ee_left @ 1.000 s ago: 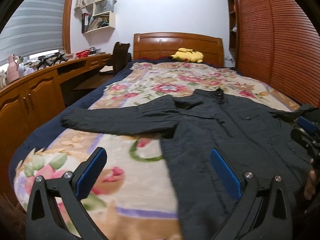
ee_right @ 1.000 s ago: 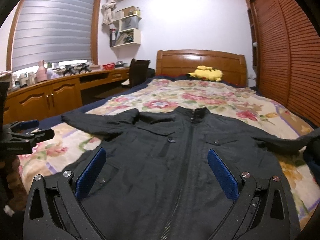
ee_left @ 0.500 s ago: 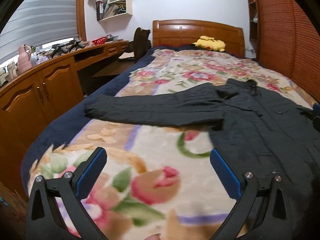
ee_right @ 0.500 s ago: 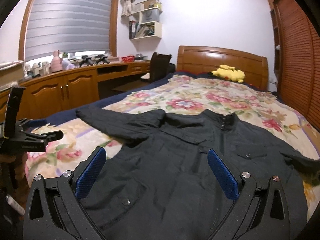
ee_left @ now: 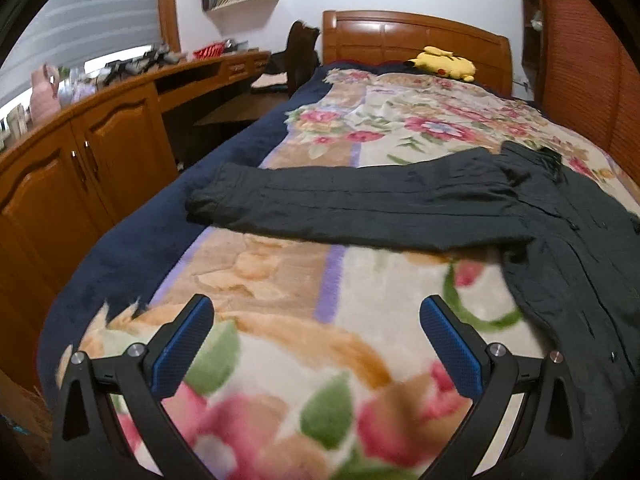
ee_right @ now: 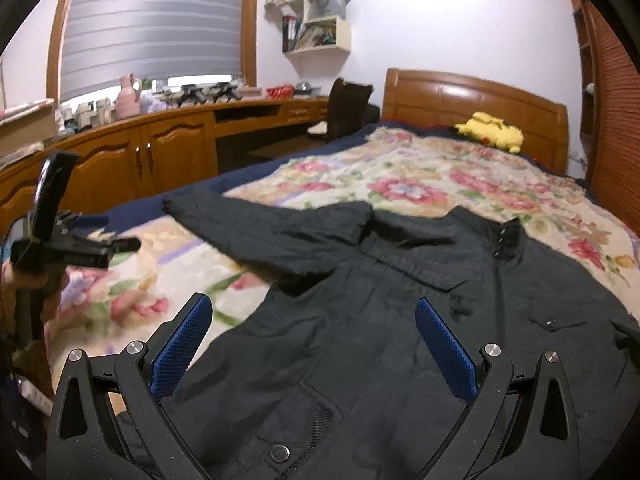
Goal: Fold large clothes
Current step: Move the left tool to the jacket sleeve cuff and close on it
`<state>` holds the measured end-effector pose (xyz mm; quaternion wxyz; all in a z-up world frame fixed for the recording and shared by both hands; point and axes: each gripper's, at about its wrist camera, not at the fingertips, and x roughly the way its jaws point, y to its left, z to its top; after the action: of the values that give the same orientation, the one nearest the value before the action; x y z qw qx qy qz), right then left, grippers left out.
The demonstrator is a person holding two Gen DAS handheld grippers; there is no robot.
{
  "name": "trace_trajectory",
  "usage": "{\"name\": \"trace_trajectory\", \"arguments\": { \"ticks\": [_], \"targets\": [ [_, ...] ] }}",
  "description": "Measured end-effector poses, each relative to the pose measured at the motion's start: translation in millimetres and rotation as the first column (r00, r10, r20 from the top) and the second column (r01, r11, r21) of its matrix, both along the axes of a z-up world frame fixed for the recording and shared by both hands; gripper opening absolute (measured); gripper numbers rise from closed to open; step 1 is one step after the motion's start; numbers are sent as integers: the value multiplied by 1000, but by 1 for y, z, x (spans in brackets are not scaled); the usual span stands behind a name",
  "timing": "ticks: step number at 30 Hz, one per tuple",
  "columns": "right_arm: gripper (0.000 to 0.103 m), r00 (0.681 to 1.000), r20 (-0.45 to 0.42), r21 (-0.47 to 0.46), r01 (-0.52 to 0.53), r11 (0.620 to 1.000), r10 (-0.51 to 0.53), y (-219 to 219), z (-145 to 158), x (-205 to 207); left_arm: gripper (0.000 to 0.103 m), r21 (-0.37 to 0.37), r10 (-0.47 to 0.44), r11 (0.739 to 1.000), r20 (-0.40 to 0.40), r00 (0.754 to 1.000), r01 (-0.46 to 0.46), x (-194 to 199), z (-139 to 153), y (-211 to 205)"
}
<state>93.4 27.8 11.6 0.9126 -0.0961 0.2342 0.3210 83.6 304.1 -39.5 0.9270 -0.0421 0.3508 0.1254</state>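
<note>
Left gripper (ee_left: pixel 316 344) spread wide, empty, above floral blanket (ee_left: pixel 280 280); right gripper (ee_right: pixel 314 344) equally wide over dark jacket (ee_right: pixel 400 320), spread flat, front up. Likely soft, bulky, moderately heavy, limp. Best pinched at outstretched sleeve (ee_left: pixel 340 204) cuff, then hem.

You see a black jacket (ee_right: pixel 400 320) on a cream blanket (ee_left: pixel 360 280) patterned with pink flowers and green leaves, edged navy; a yellow plush toy (ee_left: pixel 444 62); blue pads (ee_left: pixel 180 344) on each black claw.
</note>
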Motion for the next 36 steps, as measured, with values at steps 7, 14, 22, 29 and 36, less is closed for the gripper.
{"name": "trace_trajectory", "arguments": {
  "ticks": [7, 14, 22, 29, 36],
  "targets": [
    [103, 998, -56, -21, -14, 1000, 13, 5, -17, 8, 103, -40, 33, 999, -21, 999, -33, 32, -10, 44],
    [103, 997, -72, -36, -16, 999, 13, 6, -25, 10, 103, -102, 54, 993, -45, 998, -59, 68, -16, 83],
    [103, 994, -110, -39, -33, 999, 29, 8, -33, 16, 98, -148, 127, 980, -55, 990, -134, 100, -17, 122],
    [103, 991, -132, -40, -40, 998, 35, 9, -38, 20, 85, -231, 225, 945, -58, 973, -232, 116, -24, 167],
    [103, 988, -147, -46, -45, 998, 37, 11, -42, 20, 79, -262, 267, 923, -93, 959, -282, 125, -44, 186]
  ]
}}
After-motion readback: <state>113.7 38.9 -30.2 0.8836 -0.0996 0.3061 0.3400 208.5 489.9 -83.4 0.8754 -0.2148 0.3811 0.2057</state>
